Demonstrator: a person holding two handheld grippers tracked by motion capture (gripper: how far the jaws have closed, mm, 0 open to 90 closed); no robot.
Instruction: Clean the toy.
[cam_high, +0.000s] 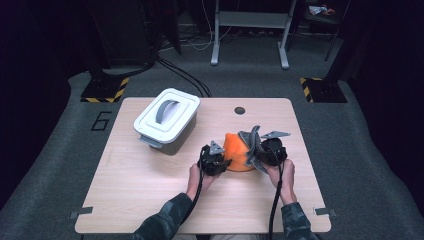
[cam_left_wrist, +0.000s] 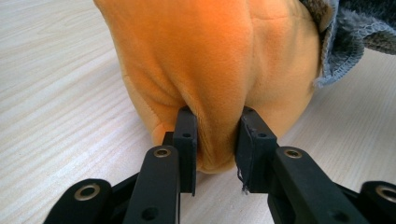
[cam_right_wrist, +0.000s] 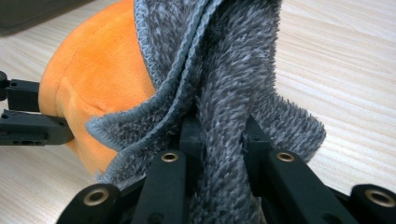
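Already both tools have a grip on the soft things at the middle of the pale wooden surface (cam_high: 150, 200). The left hand-held gripper (cam_left_wrist: 215, 140) pinches a fold at the near lower edge of the orange plush fabric bundle (cam_left_wrist: 210, 60), its pads pressed into the pile from either side. The right hand-held gripper (cam_right_wrist: 223, 140) is clamped on a bunched ridge of the grey fuzzy towel with a stitched hem (cam_right_wrist: 233, 70), which drapes up against the right flank of the orange bundle and touches it.

In the high view the two cloths sit together just right of centre, between the person's hands, with the grey towel (cam_high: 251, 142) standing up on the right side of the orange one (cam_high: 236, 152). The white lidded plastic box with a grey handle (cam_high: 166, 120) stands apart at the far left, its lid on.

As a judgement, the work seems at its grasping stage: both cloths are seized, yet they are not pulled apart, spread or folded, and neither is lifted clear. Separating them, and any putting away in the box, which would first need its lid off, appears left to do.
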